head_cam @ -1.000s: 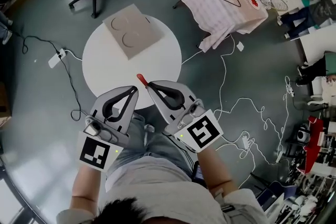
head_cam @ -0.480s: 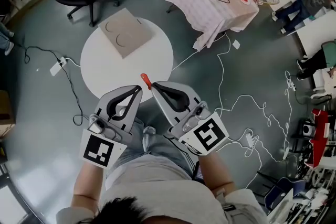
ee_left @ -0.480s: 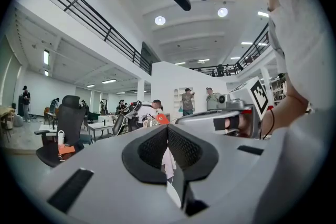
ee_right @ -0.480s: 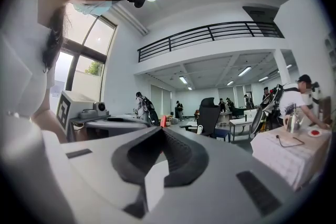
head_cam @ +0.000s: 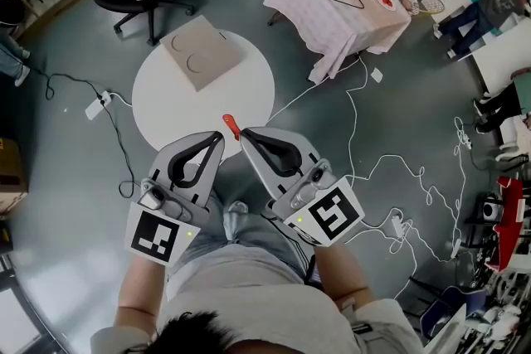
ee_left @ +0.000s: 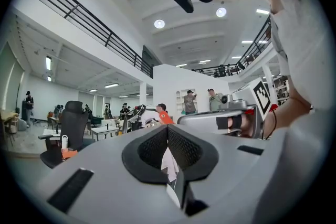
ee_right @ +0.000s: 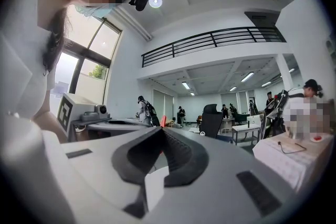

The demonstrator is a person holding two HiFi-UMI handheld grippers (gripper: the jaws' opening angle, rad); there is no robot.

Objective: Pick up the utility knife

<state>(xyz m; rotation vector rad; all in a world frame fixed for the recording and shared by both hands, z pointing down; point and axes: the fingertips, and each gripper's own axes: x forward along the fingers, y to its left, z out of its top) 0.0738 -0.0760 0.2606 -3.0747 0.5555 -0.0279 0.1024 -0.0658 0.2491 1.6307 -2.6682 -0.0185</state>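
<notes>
The jaws of the left gripper (head_cam: 216, 138) are seen pressed together with nothing between them, and those of the right gripper (head_cam: 243, 133) are likewise closed on nothing. The red utility knife (head_cam: 230, 126) is found lying at the near edge of the round white table (head_cam: 166, 104), just beyond and between the 2 gripper tips. 1 cardboard sheet (head_cam: 202, 52) is laid on the table's far side.

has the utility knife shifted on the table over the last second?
No. The utility knife still lies by the near edge of the round white table, at the same spot against that rim, just ahead of the right gripper.
</notes>
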